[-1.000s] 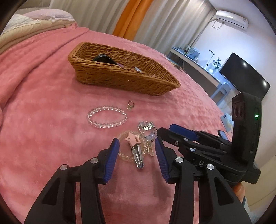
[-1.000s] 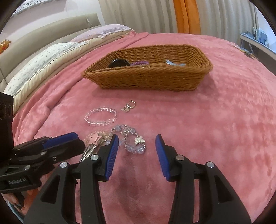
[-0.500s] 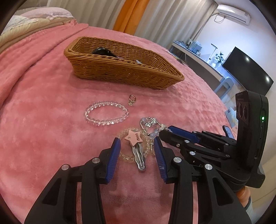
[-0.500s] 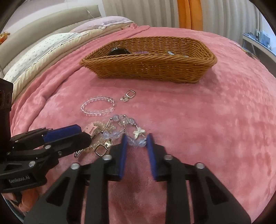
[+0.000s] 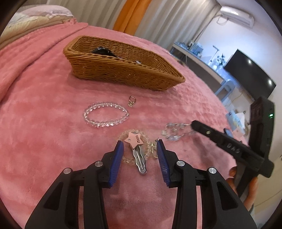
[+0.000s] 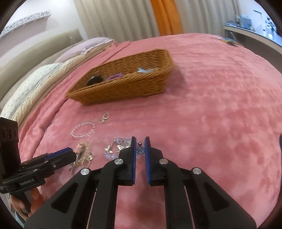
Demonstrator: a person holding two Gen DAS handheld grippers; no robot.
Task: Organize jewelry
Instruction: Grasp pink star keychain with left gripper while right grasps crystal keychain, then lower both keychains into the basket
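Right now the right hand-held gripper [image 6: 140, 142] has its jaws nearly together, clamped on a blue bead bracelet [image 6: 121, 147] with silver butterfly charms; one blue bead shows in the narrow gap between the pads. The rest of the bracelet trails off to the left of that gripper, low over the pink bed cover [image 6: 211, 105]; whether it touches the cover cannot be told.

Left hand-held gripper [image 5: 140, 147]: jaws apart and closing, pads not pressing on anything. Between them lies a silver hair clip [image 5: 140, 161] with a pink star [image 5: 134, 139] on top, resting on a pale bead bracelet [image 5: 126, 134]. Small gold bits sit just inside its right finger, too small to name. Fingers of the person's hand show at the handle of each gripper in the other camera's view.

Ahead of the left gripper, a clear bead bracelet [image 5: 105, 114] lies flat on the cover, and just beyond it, a bit to the right, a small metal clasp [image 5: 131, 101]. Further ahead stands a wicker basket [image 5: 123, 70] holding a black round thing [image 5: 103, 51], a purple band [image 6: 115, 76] and something light blue [image 6: 145, 70].

Left of the basket in the right wrist view are pillows [image 6: 35, 82] and a headboard. Behind the bed hang white and orange curtains [image 5: 130, 15]; off to the right, a desk [image 5: 199, 56], a dark screen [image 5: 250, 75], and an air conditioner [image 5: 236, 15].
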